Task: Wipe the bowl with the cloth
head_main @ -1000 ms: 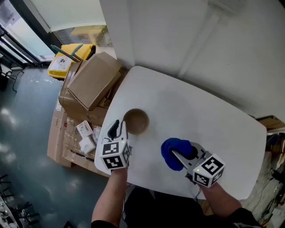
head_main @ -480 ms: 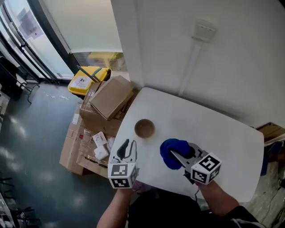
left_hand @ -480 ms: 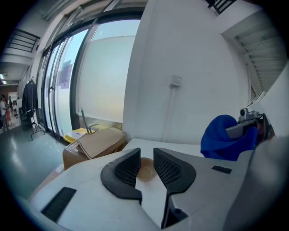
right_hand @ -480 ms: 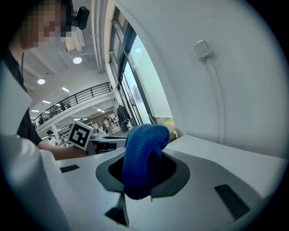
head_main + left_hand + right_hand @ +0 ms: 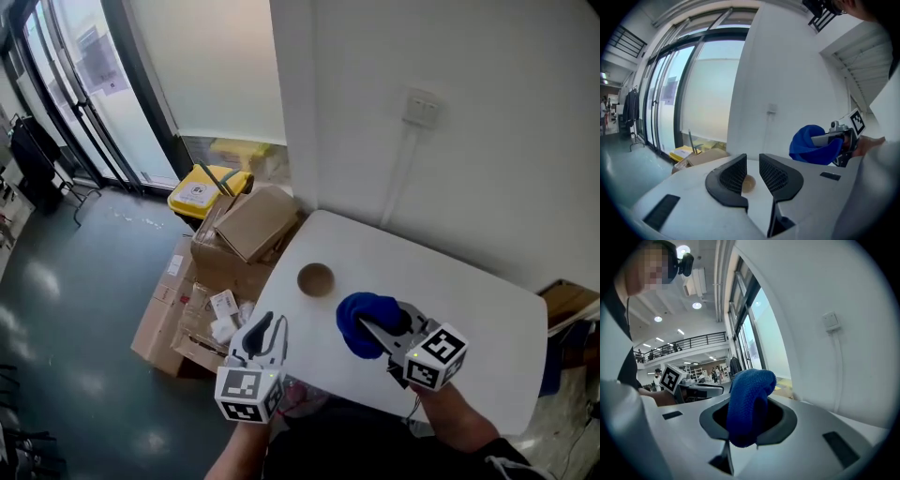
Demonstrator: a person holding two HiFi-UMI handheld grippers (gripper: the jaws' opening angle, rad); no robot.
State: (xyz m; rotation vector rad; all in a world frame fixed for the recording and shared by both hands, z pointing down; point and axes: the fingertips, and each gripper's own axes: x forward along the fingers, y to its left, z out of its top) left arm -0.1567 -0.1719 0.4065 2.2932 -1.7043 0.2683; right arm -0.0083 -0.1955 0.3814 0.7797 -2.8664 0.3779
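A small brown bowl (image 5: 316, 278) stands empty near the far left corner of the white table (image 5: 478, 300). It also shows as a small shape past the left jaws in the left gripper view, the bowl (image 5: 748, 183). My left gripper (image 5: 265, 325) hangs at the table's near left edge, well short of the bowl, open by a narrow gap with nothing between its fingers (image 5: 732, 174). My right gripper (image 5: 372, 329) hovers over the table's near middle, shut on a bunched blue cloth (image 5: 361, 319). The cloth (image 5: 749, 404) bulges up out of the jaws.
Cardboard boxes (image 5: 253, 225) are stacked on the floor just left of the table, with a yellow bin (image 5: 200, 196) behind them. A white wall with a socket (image 5: 421, 108) runs along the table's far side. Glass doors (image 5: 80, 84) stand at the far left.
My left gripper has drawn back from beside the bowl to the table's near left edge. The head view has lifted and shows more of the room. The right gripper still holds the cloth.
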